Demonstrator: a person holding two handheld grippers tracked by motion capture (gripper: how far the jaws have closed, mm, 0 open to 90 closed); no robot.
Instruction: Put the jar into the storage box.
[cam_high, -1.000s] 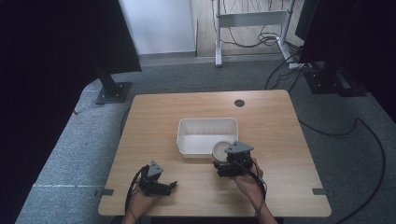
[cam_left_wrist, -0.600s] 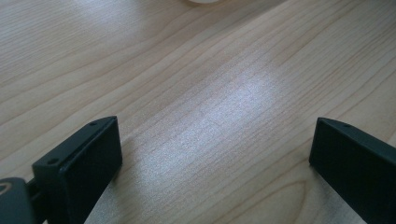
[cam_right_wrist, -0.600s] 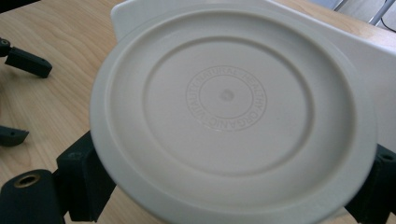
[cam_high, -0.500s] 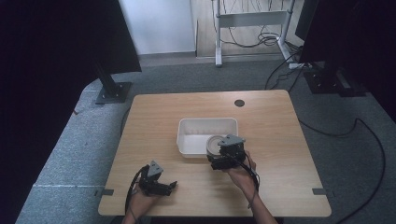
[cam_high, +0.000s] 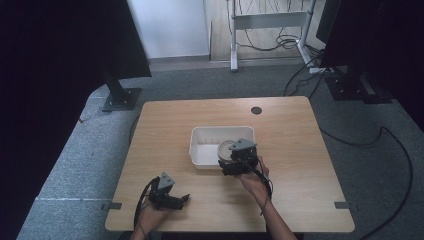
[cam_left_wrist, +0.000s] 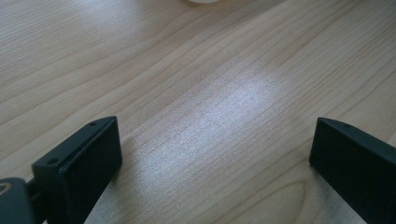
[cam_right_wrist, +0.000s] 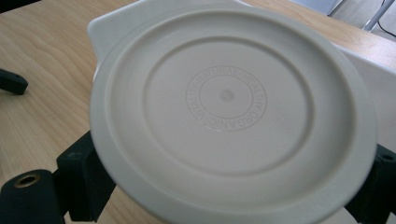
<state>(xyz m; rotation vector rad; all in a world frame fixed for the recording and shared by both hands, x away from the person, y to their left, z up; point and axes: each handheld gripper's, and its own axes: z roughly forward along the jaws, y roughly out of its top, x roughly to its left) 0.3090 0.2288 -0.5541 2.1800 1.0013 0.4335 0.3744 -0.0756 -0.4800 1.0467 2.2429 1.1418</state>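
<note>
A round cream plate (cam_right_wrist: 229, 107), underside toward the camera with an embossed ring of letters, is clamped at its rim by my right gripper (cam_right_wrist: 229, 186). In the high view the plate (cam_high: 227, 148) hangs over the front right corner of the white rectangular bin (cam_high: 207, 131) at the table's middle, with the right gripper (cam_high: 229, 160) just in front of it. My left gripper (cam_high: 184, 199) rests low at the front left of the table, its jaws wide apart. In the left gripper view, bare wood lies between the jaws of the left gripper (cam_left_wrist: 215, 154).
The wooden table (cam_high: 300, 150) has a round cable hole (cam_high: 256, 110) near its far edge. Dark stands and cables sit on the floor beyond. In the right gripper view a black jaw tip of the other gripper (cam_right_wrist: 11, 81) shows at the left.
My right gripper has carried the plate away from the person and slightly left, from in front of the bin to over its front right corner. The left gripper has stayed put.
</note>
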